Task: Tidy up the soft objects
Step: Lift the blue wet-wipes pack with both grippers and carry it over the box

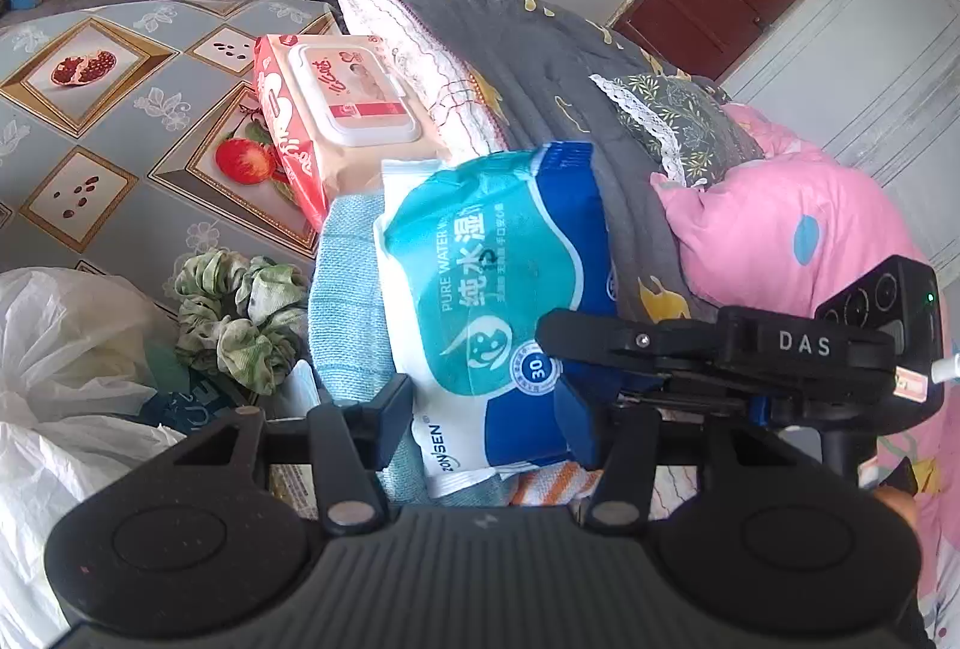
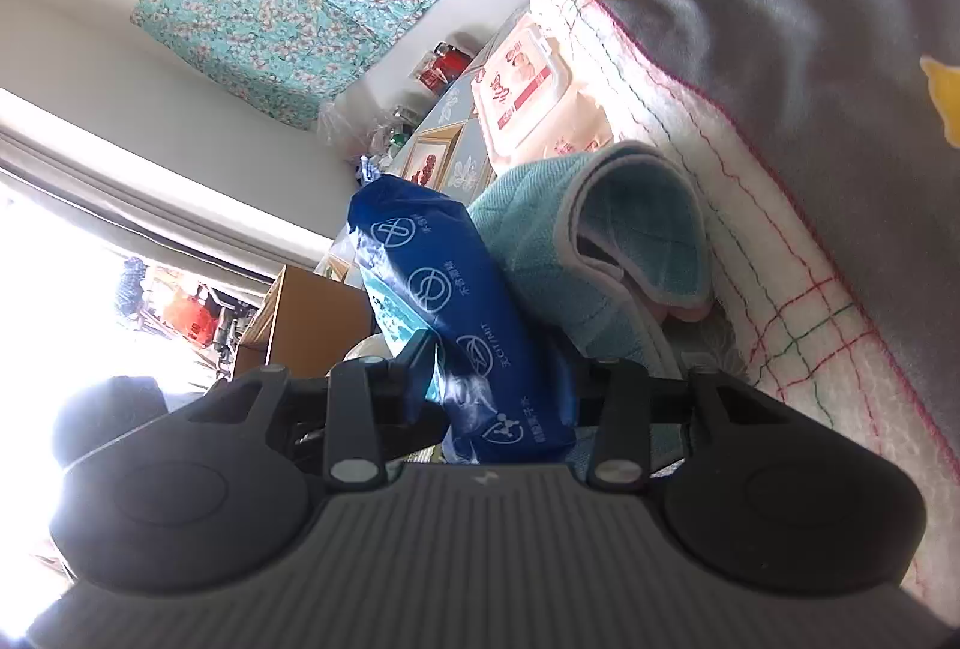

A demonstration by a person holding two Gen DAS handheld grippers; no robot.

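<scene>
- The blue-and-white wipes pack (image 1: 486,289) is seen resting on the folded blue towel (image 1: 348,301), just beside the grey quilt (image 1: 540,66) on the patterned table (image 1: 90,156).
- The pack is clamped by the right gripper (image 2: 498,379) across its lower end; its jaws are closed on it, as both views show.
- The left gripper (image 1: 489,421) is placed around the near end of the same pack, but its jaws stand apart and its fingers are not seen pressing on the pack.
- A pink wipes pack (image 1: 336,108) already lies against the quilt behind the towel, so part of the grouping is judged done.
- A green scrunchie (image 1: 240,313) and white plastic bags (image 1: 66,349) lie loose to the side and are judged still to be sorted.
- A pink pillow (image 1: 774,235) and the quilt are stacked on the far side; whether they need more tidying cannot be told.
- The blue pack is judged to be at the placing stage: set on the towel, not yet released by the right gripper.
</scene>
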